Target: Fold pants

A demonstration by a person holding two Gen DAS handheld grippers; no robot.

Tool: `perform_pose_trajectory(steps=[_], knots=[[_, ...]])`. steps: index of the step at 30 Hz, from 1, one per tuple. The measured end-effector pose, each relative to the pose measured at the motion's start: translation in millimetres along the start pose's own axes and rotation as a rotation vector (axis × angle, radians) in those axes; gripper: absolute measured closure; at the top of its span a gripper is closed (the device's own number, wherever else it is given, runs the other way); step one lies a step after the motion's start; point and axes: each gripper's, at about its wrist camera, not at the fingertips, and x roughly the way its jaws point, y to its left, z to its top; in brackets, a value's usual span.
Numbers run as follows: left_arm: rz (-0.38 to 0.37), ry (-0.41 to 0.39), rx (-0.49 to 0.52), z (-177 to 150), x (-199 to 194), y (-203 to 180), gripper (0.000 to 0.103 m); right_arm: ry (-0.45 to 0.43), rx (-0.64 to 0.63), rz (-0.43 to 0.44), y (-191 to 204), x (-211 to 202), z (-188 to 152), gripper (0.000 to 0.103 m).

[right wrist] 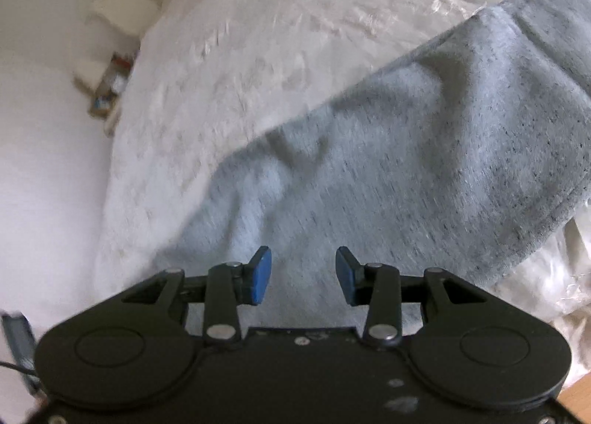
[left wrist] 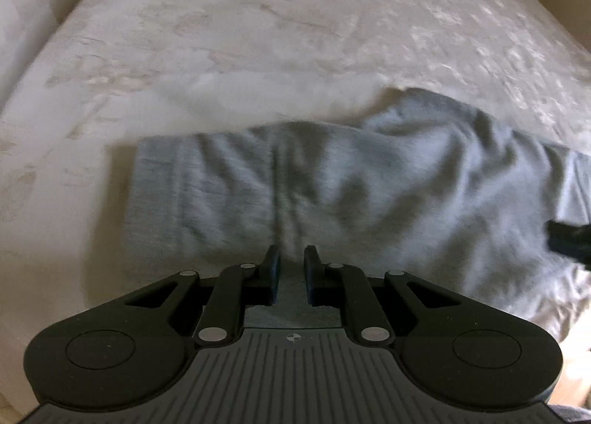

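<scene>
Grey pants [left wrist: 332, 187] lie across a white bedspread [left wrist: 258, 36], wrinkled, stretching from the centre left to the right edge of the left wrist view. My left gripper [left wrist: 291, 257] is over their near edge, its jaws narrow with a pinch of grey cloth between them. In the right wrist view the pants [right wrist: 424, 150] run diagonally up to the right. My right gripper [right wrist: 303, 272] hovers just above them, open and empty. A dark piece, probably the right gripper [left wrist: 569, 239], shows at the right edge of the left wrist view.
The bedspread [right wrist: 258, 36] covers the bed. A white wall and a small shelf with clutter [right wrist: 107, 91] stand beyond the bed's left side. A wooden edge [right wrist: 576, 398] shows at the bottom right.
</scene>
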Motion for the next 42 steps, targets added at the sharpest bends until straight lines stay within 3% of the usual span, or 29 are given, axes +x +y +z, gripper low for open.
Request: perform_pose_trajectory(steps=[5, 8, 11, 17, 21, 26, 31, 37, 42], knots=[[0.015, 0.07, 0.007, -15, 15, -2, 0.089, 0.157, -0.065, -0.132, -8, 30, -18, 0.066], [0.001, 0.054, 0.011, -9, 9, 2, 0.089, 0.147, -0.127, -0.125, 3, 26, -15, 0.064], [0.004, 0.006, -0.007, 3, 2, 7, 0.089, 0.094, -0.269, -0.115, 27, 21, -3, 0.059], [0.038, -0.037, -0.114, 23, 4, 25, 0.089, 0.037, -0.535, -0.09, 82, 41, 42, 0.057], [0.077, 0.01, -0.135, 15, 17, 34, 0.089, 0.024, -0.691, -0.06, 116, 71, 75, 0.05], [0.036, 0.031, -0.224, 2, 22, 46, 0.089, 0.086, -0.852, -0.044, 149, 120, 99, 0.05], [0.03, 0.042, -0.275, 7, 24, 51, 0.089, 0.177, -0.931, -0.042, 158, 153, 103, 0.053], [0.035, 0.058, -0.266, 10, 27, 51, 0.089, 0.268, -0.948, 0.027, 143, 141, 67, 0.055], [0.033, 0.069, -0.251, 14, 30, 49, 0.089, 0.264, -0.948, 0.03, 144, 146, 63, 0.055]])
